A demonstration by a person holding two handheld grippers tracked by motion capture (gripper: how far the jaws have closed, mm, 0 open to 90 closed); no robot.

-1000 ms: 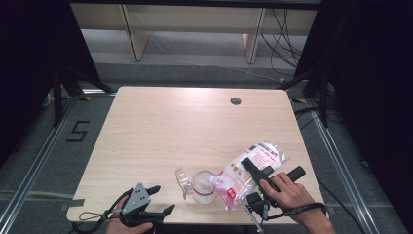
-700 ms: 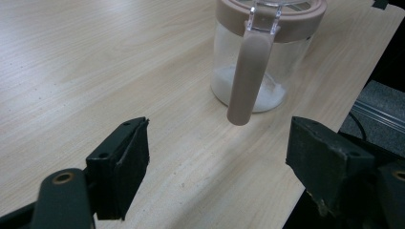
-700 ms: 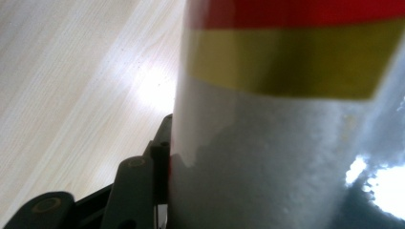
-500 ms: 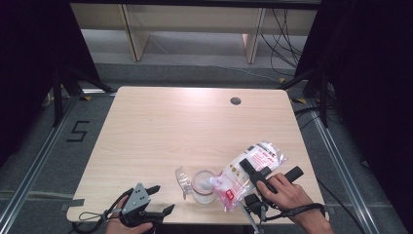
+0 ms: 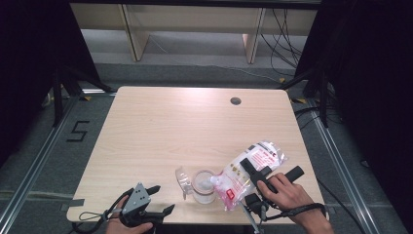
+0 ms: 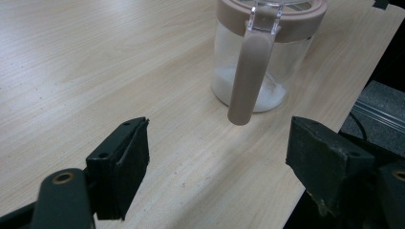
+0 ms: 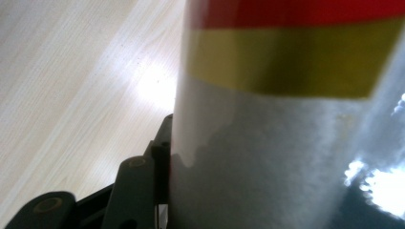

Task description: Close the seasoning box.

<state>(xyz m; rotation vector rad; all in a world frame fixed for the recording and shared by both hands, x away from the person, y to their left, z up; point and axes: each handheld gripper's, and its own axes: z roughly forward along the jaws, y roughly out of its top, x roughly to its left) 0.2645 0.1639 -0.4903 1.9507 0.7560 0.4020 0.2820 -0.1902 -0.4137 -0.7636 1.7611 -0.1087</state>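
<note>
Between the jaws of the right gripper (image 5: 265,171), a clear plastic bag (image 5: 248,170) of white powder is clamped, tilted mouth-down over the jar (image 5: 203,185) just to its left. The bag's label is red and white, with red and yellow bands in the right gripper view; its writing is too small to read. Left gripper (image 5: 157,201): jaws wide apart, holding nothing, resting on the table (image 5: 185,126). Ahead of it stands the jar, its brown lid (image 6: 272,16) hinged, some white powder at the bottom.

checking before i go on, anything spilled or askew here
No spill shows. The bag, held in the right gripper, is tipped with its low end over the open jar; white powder sits in the jar, none on the table.
</note>
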